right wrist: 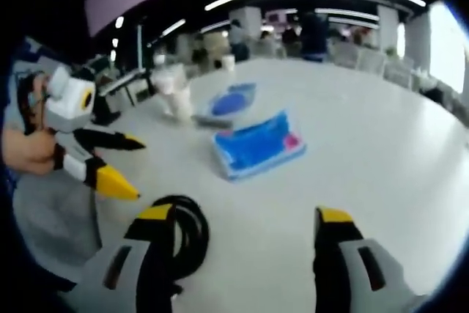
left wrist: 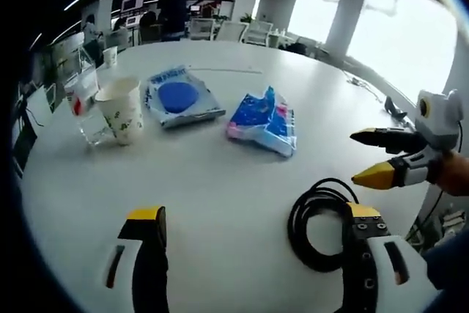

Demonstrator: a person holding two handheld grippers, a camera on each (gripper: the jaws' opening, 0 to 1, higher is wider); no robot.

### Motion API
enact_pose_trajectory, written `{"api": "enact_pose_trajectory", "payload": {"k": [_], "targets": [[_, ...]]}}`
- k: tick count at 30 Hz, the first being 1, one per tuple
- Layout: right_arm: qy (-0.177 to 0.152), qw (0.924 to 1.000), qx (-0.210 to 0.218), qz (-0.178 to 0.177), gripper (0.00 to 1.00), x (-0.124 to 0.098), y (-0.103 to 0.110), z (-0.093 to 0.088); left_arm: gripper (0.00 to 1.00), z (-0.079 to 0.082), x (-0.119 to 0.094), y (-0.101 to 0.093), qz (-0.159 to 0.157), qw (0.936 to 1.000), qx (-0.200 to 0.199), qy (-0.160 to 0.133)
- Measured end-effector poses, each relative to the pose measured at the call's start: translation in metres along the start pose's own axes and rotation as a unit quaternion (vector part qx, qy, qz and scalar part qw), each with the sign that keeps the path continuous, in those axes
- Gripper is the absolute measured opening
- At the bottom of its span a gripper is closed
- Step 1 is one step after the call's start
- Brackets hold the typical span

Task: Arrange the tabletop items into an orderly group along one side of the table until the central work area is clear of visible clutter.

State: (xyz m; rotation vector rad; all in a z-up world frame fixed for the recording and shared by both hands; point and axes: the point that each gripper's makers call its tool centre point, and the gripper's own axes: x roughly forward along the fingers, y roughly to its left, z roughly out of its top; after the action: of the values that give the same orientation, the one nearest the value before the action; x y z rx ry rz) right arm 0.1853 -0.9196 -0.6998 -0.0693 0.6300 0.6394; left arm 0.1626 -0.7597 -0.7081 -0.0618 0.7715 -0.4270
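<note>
- Tabletop items: a coiled black cable [left wrist: 320, 223], a blue-and-pink packet [left wrist: 264, 120], a flat blue pouch [left wrist: 179, 98], a paper cup [left wrist: 121, 110] and a clear plastic cup [left wrist: 86, 108] lie on the white round table [left wrist: 220, 174].
- Left gripper [left wrist: 253, 221]: jaws spread wide apart with bare table between the yellow-tipped ends; nothing is held.
- Coiled black cable, left gripper view: touching or just beside the inner side of the right-hand jaw, part of the coil hidden behind it.
- Blue-and-pink packet and flat blue pouch, left gripper view: ahead of the jaws, side by side, the pouch beyond the left-hand jaw.
- Paper cup: further left of the pouch, leaning against the clear plastic cup.
- Right gripper [right wrist: 245, 218]: jaws wide apart and empty; the cable [right wrist: 185, 229] lies against the left-hand jaw.
- Packet [right wrist: 258, 144], right gripper view: straight ahead between the jaw lines, well apart from the tips; pouch [right wrist: 227, 104] and cups [right wrist: 174, 89] beyond it, blurred.
- Each gripper appears in the other's view, beside the cable, jaws parted.
</note>
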Motion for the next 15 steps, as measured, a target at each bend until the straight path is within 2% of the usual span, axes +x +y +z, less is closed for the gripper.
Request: {"api": "enact_pose_trajectory", "payload": {"k": [10,13,15], "targets": [[-0.017,0.9998,0.001,0.006,0.74,0.004,-0.01,0.013,0.99,0.007,0.003,0.003,0.004,0.9999,-0.008,-0.011],[-0.027,0.9976,0.055,0.031,0.69,0.008,-0.007,0.018,0.99,0.006,0.002,0.005,0.004,0.9999,-0.012,-0.009],[-0.026,0.9986,0.037,0.027,0.69,0.01,-0.011,0.021,0.99,0.005,0.0,0.002,-0.004,1.0,-0.005,-0.007]]}}
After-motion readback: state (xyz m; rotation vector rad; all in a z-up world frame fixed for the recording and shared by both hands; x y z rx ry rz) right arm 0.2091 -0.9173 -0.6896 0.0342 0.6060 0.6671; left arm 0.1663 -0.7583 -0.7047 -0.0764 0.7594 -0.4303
